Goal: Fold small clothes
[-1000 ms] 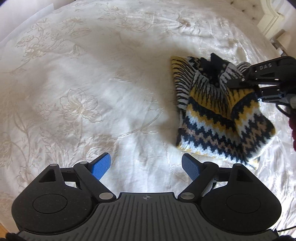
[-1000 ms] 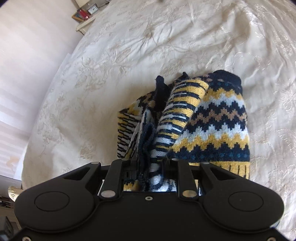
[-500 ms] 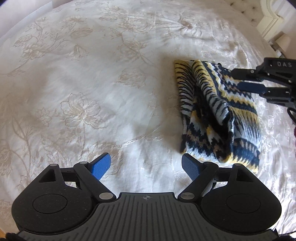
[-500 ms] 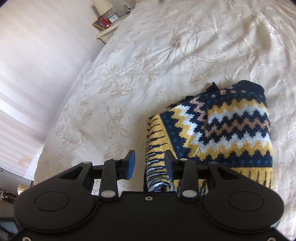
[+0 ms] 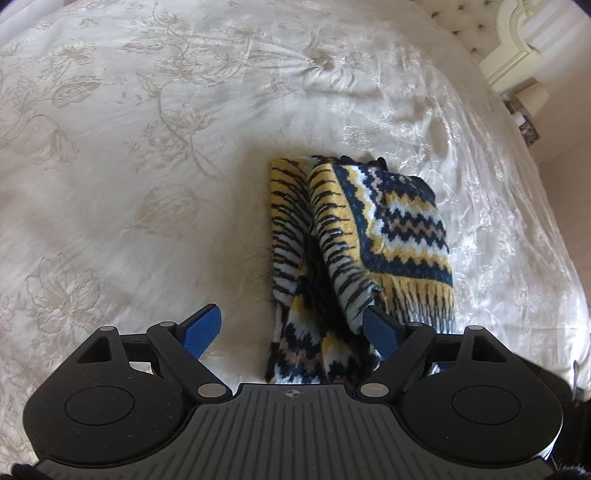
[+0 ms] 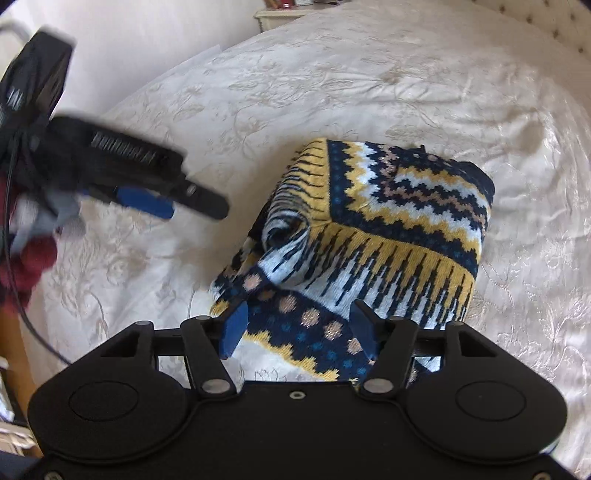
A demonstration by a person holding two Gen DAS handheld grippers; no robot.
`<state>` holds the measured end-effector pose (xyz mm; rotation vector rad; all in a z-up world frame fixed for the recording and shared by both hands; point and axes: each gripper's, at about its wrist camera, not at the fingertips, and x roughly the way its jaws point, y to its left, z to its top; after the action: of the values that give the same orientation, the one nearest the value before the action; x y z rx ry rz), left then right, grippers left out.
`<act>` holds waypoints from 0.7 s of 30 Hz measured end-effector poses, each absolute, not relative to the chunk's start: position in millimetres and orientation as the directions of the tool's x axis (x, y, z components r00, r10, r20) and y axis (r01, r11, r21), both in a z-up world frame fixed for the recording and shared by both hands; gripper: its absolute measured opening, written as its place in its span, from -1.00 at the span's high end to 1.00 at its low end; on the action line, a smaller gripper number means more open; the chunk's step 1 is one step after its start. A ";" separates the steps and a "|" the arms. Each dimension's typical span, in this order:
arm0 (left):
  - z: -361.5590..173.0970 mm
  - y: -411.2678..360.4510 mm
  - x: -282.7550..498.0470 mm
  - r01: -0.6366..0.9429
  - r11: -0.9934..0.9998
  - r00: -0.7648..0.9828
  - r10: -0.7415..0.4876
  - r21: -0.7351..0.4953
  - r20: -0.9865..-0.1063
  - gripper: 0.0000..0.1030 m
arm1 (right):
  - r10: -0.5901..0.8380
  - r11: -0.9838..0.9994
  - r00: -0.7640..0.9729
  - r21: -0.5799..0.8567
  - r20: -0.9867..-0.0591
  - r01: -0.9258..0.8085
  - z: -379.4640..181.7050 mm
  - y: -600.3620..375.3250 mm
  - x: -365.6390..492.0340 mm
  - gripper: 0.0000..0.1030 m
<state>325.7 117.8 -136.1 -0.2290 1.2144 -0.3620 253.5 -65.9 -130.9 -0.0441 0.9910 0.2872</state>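
Observation:
A small knitted sweater in navy, yellow and white zigzag bands lies folded in a bundle on the white bedspread. It also shows in the right wrist view. My left gripper is open just above the sweater's near end, its right finger touching the fabric. My right gripper is open and empty over the sweater's near edge. The left gripper also shows blurred at the left of the right wrist view.
A cream embroidered bedspread covers the whole bed. A tufted headboard and a white bedside unit stand at the back right. A nightstand is at the bed's far edge.
My right gripper has opened and let go of the sweater, which now lies folded on the bed. My left gripper has moved right, over the sweater's near end.

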 end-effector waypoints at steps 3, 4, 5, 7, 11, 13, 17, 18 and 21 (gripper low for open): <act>-134.7 112.3 337.6 0.155 0.910 0.279 -0.414 -0.385 -0.866 -0.62 | 0.154 0.928 0.548 -0.069 -0.822 -0.365 -141.9 -33.2 239.1 -0.50; -135.0 110.7 341.2 0.156 0.906 0.268 -0.423 -0.394 -0.866 -0.62 | 0.136 0.910 0.561 -0.121 -0.817 -0.396 -146.4 -23.2 236.0 -0.52; -135.7 109.3 343.9 0.156 0.902 0.257 -0.430 -0.402 -0.865 -0.62 | 0.113 0.888 0.576 -0.177 -0.810 -0.424 -151.5 -13.2 233.4 -0.53; -138.5 107.0 348.1 0.155 0.893 0.234 -0.448 -0.422 -0.863 -0.62 | 0.070 0.850 0.598 -0.266 -0.799 -0.455 -160.6 1.9 232.0 -0.53; -150.2 99.2 355.1 0.153 0.879 0.155 -0.474 -0.453 -0.867 -0.62 | 0.022 0.836 0.594 -0.311 -0.804 -0.453 -171.2 10.1 243.6 0.75; -156.2 95.0 357.5 0.149 0.866 0.124 -0.495 -0.477 -0.860 -0.62 | 0.078 0.913 0.592 -0.180 -0.802 -0.365 -160.3 -7.1 251.0 0.73; -169.1 86.0 364.7 0.108 0.838 0.088 -0.544 -0.535 -0.834 -0.62 | 0.141 0.958 0.618 -0.051 -0.773 -0.283 -140.9 -31.8 250.5 0.73; -172.1 83.3 367.3 0.099 0.835 0.085 -0.550 -0.542 -0.831 -0.62 | 0.151 0.958 0.621 -0.041 -0.769 -0.283 -138.6 -34.0 248.5 0.73; -182.4 74.2 377.6 0.086 0.837 0.084 -0.547 -0.541 -0.833 -0.62 | 0.160 0.953 0.615 -0.041 -0.772 -0.300 -137.3 -33.0 243.8 0.73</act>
<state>377.6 74.2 -182.4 -0.3993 1.4172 -0.4907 243.8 -33.0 -137.3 -0.1726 0.8698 0.2662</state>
